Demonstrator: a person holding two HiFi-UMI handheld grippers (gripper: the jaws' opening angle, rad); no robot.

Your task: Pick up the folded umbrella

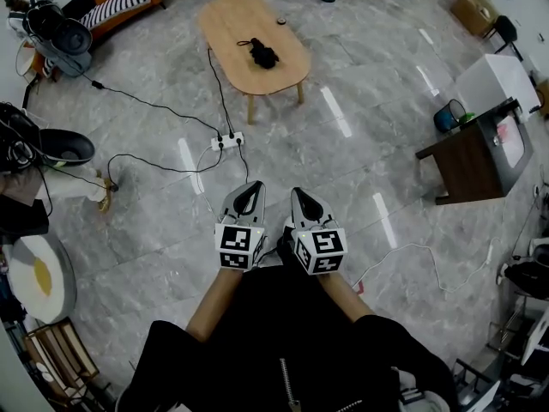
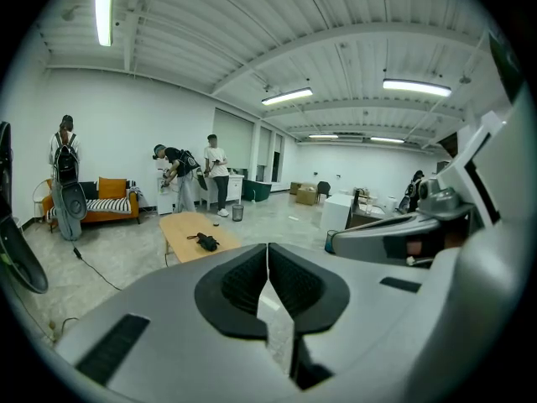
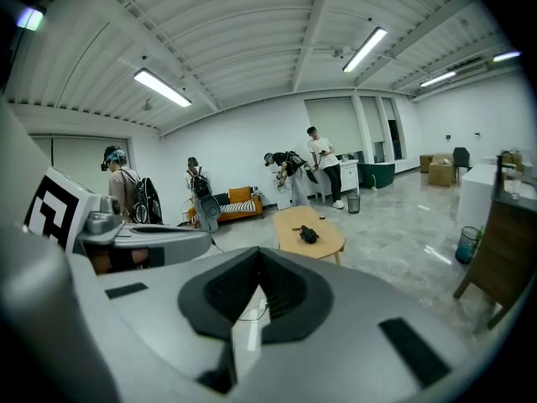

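My left gripper (image 1: 250, 189) and right gripper (image 1: 302, 197) are side by side over the grey floor (image 1: 369, 178), each with its jaws pressed together and gripping nothing. The folded umbrella (image 1: 264, 56), black, lies on the oval wooden table (image 1: 287, 74), well ahead of both grippers and untouched.

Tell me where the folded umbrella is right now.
In the head view, the folded umbrella lies on the oval wooden table at top centre, on the table's right half, beyond the white power strip on the floor.
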